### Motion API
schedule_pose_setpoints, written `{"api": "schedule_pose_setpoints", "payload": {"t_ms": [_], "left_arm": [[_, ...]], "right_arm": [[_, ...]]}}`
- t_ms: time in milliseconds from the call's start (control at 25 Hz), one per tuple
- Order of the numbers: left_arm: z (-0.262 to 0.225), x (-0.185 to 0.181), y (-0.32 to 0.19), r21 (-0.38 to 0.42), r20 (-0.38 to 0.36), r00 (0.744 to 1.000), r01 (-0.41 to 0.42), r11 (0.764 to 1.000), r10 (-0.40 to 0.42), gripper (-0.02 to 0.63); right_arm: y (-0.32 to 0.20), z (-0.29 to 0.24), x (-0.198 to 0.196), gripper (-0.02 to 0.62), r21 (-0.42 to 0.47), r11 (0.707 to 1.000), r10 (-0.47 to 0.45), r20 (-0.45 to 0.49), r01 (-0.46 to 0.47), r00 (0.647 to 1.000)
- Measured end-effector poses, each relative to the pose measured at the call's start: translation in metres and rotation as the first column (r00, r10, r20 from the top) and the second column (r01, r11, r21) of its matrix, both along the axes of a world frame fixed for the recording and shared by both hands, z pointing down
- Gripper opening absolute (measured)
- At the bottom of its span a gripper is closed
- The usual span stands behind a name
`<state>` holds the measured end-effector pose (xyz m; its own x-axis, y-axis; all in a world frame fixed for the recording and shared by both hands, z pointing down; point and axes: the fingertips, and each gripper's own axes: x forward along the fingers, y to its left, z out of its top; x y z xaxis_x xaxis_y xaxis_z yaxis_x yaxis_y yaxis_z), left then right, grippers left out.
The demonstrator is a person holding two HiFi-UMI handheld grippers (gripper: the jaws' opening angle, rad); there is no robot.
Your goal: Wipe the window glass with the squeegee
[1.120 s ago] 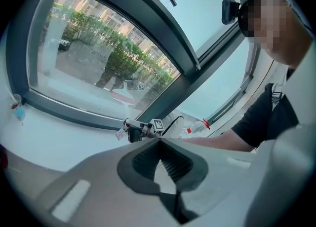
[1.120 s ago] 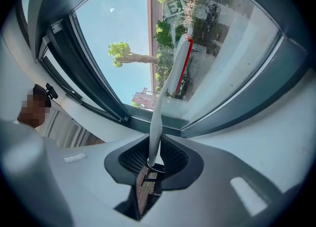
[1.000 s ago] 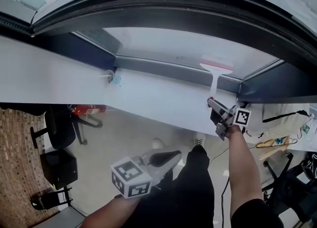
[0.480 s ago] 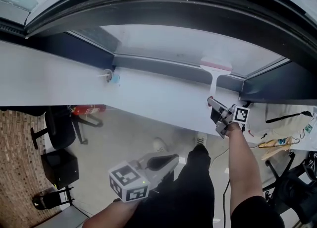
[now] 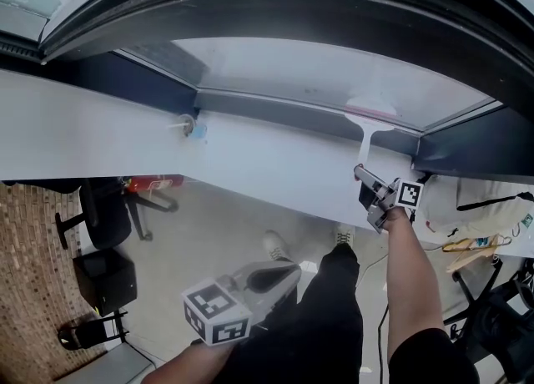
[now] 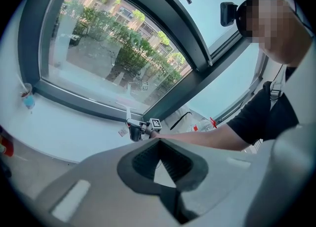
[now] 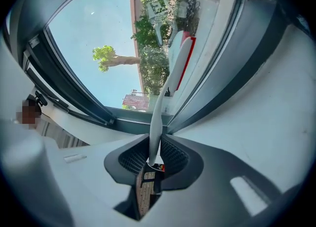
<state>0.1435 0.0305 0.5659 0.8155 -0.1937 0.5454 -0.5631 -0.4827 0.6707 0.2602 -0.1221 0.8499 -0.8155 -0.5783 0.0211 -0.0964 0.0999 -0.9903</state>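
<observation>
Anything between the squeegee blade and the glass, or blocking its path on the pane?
Nothing visible. The right claw is shut on the squeegee handle, and the blade sits at the window glass, low on the pane near its right corner. Only the dark frame bounds it on that side.

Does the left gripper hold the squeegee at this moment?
No: the left gripper has nothing between its jaws, while the right gripper clamps the squeegee by its handle.
</observation>
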Motion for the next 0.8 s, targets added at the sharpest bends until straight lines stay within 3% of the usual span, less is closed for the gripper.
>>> {"api": "schedule_pose_setpoints", "payload": {"t_ms": [800], "left_arm": [[-0.004, -0.003, -0.018, 0.013, -0.020, 1.000, 0.025, 1.000, -0.024, 0.000]], "right_arm": [[0.006, 0.027, 0.004, 0.091, -0.083, 0.996, -0.024, -0.080, 0.017, 0.996]]}}
